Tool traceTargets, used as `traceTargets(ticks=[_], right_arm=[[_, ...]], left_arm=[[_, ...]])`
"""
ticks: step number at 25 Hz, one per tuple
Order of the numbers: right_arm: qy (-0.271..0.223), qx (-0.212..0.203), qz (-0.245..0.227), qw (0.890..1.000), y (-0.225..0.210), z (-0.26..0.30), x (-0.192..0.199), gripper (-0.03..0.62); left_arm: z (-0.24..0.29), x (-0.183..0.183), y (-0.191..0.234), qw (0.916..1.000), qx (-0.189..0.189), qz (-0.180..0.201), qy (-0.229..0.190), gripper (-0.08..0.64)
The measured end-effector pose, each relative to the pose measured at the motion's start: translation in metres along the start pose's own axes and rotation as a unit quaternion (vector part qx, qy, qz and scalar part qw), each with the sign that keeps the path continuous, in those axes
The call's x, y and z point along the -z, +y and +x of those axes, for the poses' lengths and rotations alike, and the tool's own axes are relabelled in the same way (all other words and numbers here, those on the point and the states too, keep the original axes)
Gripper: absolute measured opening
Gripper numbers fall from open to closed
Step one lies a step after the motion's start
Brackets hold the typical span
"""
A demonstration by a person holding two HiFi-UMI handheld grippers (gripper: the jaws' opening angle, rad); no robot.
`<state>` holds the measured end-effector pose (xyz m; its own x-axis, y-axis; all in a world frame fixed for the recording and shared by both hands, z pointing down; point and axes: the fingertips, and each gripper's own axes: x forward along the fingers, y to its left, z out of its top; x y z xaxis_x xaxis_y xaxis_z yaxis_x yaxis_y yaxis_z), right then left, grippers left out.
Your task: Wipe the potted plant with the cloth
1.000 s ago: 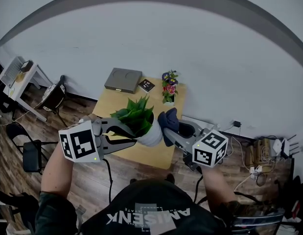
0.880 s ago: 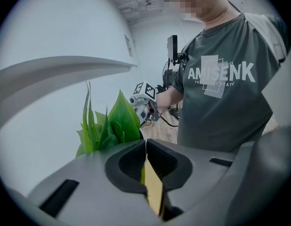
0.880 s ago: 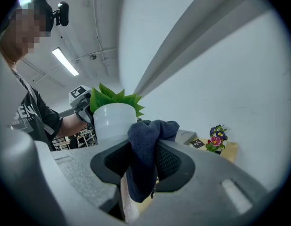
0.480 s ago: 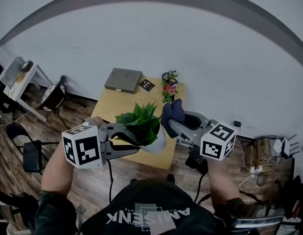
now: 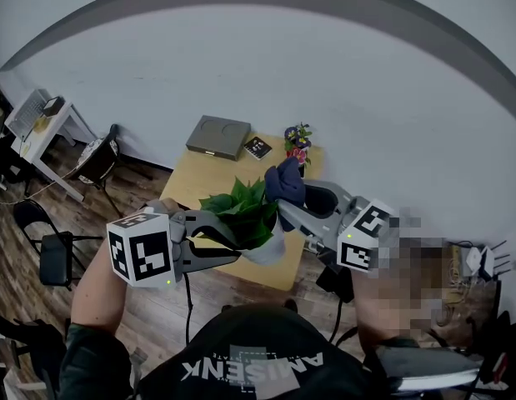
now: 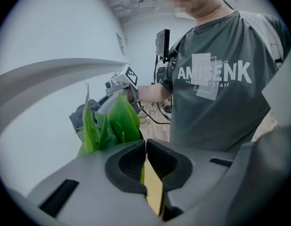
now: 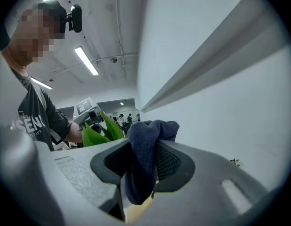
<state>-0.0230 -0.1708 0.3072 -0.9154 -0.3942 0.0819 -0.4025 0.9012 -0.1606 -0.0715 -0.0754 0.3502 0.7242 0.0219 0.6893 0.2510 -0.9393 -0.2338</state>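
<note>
Navy cloth (image 5: pixel 284 183) clamped in right tongs (image 7: pixel 144 150), just beside potted plant (image 5: pixel 245 219) clamped in left tongs (image 6: pixel 145 149)

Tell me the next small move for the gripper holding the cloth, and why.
Probably ease the right gripper toward the left gripper so its dark blue cloth presses onto the nearest leaves. The cloth sits right beside the foliage, and the left gripper holds the potted plant lifted above the table, ready for wiping.
</note>
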Motion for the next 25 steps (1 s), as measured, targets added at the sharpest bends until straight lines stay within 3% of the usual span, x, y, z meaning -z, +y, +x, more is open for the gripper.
traceTargets(ticks=[17,25], right_arm=[[0.03,0.028,0.093,0.995,-0.011,-0.025,0.077,0.132],[0.057,0.02,0.111,0.992,-0.008,-0.039,0.109,0.132]], left_arm=[[0.003,-0.004,0.002,0.9999,-0.006,0.008,-0.001,0.011],[0.007,-0.011,-0.001,0.9997,0.005,0.024,0.001,0.011]])
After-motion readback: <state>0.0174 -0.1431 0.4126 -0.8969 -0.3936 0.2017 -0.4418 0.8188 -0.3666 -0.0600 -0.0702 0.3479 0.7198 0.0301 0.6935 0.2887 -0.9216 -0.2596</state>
